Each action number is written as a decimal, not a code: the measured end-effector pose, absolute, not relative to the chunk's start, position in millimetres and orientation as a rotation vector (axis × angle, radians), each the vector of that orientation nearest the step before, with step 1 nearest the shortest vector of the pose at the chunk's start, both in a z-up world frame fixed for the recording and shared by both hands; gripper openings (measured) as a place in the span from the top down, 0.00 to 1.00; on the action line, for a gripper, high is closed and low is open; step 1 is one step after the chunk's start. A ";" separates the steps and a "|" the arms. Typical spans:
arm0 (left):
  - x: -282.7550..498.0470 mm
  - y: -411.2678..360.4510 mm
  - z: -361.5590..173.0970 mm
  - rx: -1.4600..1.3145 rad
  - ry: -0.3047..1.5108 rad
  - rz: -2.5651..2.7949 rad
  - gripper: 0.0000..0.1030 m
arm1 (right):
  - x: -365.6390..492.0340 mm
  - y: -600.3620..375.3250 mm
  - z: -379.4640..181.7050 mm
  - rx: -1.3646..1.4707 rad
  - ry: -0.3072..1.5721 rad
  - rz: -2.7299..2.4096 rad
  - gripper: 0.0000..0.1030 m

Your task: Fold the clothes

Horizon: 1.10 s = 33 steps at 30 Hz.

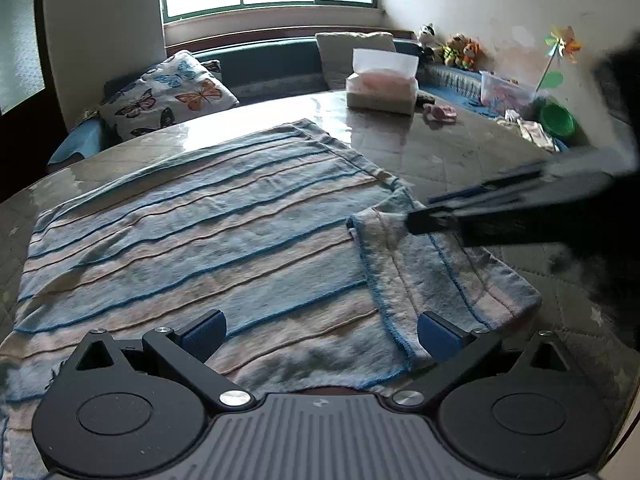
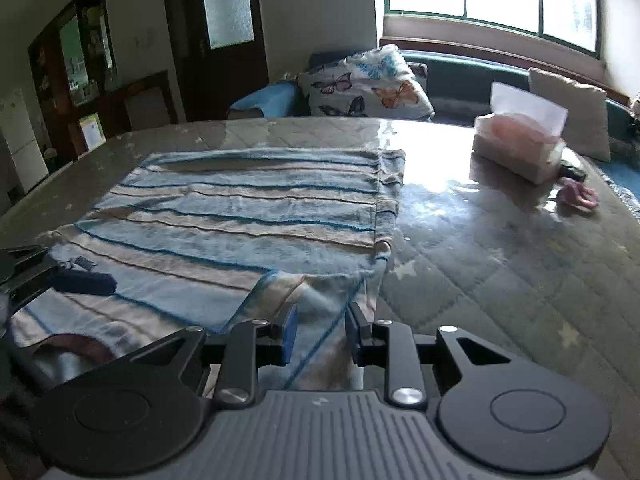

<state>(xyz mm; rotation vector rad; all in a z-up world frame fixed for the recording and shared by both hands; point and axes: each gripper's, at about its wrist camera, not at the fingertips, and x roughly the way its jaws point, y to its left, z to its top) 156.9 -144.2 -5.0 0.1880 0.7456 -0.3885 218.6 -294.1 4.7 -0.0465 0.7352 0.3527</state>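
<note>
The towel point(image 1: 192, 240), soft, light and limp, lies flat mid-bench, one corner flopped over where the right tool point(image 2: 320, 334) stands slightly parted around a fold, the left tool point(image 1: 320, 334) wide open above its near hem, best pinched at corners.

Towel point(image 1: 192, 216): napped terry cloth, matt, with raised cord stripes. Table point(image 1: 460, 152): glossy, reflective clear cover over quilted fabric. Right gripper point(image 2: 320, 334): matt black plastic.

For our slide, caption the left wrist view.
Striped towel on table, one corner folded over; left hand-held gripper open above it.
</note>
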 end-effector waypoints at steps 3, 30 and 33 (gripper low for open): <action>159.5 -149.0 -11.2 0.210 0.759 -0.388 0.00 | 232.4 -289.2 -4.0 -0.083 0.743 0.342 0.75; 101.1 -7.0 8.7 0.117 0.713 -0.029 0.00 | 140.0 -249.7 -0.4 -0.203 0.688 0.416 0.50; 86.5 27.1 10.5 0.071 0.711 0.066 0.00 | 136.8 -243.7 5.6 -0.199 0.669 0.426 0.48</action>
